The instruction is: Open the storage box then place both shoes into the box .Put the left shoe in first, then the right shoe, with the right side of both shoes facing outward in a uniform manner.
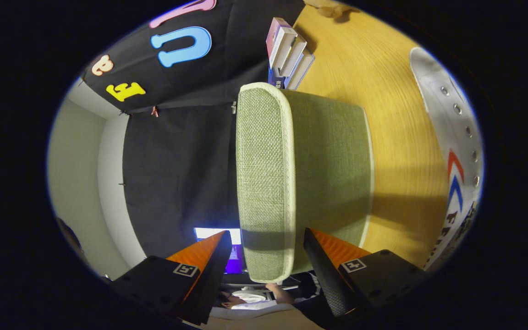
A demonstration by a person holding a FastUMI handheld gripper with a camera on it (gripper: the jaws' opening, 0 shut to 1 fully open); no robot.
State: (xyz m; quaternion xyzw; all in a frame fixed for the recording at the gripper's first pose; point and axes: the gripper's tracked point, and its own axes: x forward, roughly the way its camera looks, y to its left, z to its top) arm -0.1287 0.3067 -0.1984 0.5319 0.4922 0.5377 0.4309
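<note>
We see the green woven box [310,178] with pale piping standing on the wooden surface [374,82]. Our jaws [264,256] are spread around its near lid edge, not pressing. Beside the box lies a white shoe [452,128]; beyond the box, stacked books [289,52].

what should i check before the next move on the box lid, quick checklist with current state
1. Gripper open, a finger on each side of the lid's edge: ok.
2. Fingers pressing on the lid: not ok, gaps show.
3. Green fabric lid lined up between the fingers: ok.
4. Box opened: cannot tell how far.
5. White shoe lying on the wooden table beside the box, apart from it: ok.
6. Stacked books beyond the box, out of the lid's way: cannot tell.
</note>
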